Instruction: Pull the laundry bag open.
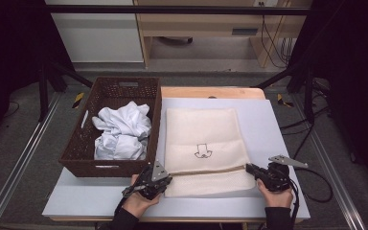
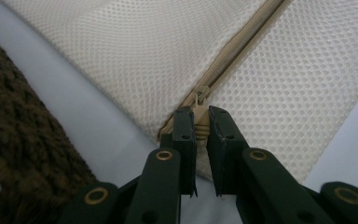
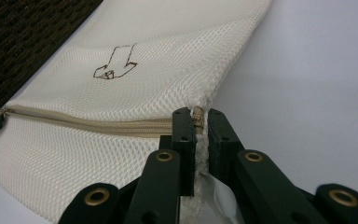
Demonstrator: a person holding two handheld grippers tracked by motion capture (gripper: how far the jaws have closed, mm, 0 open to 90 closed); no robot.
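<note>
Zipper of the mesh laundry bag in hand, at the near edge of the bench.

Left gripper has its fingers clamped on the zipper pull at the bag's left end; right gripper is clamped on the bag's right corner, anchoring it. Judged step: drawing the zipper along its track (closed along the visible length). Next move calls for a steady pull against the right hand's hold. Wicker basket beside it holds crumpled white clothing.
</note>
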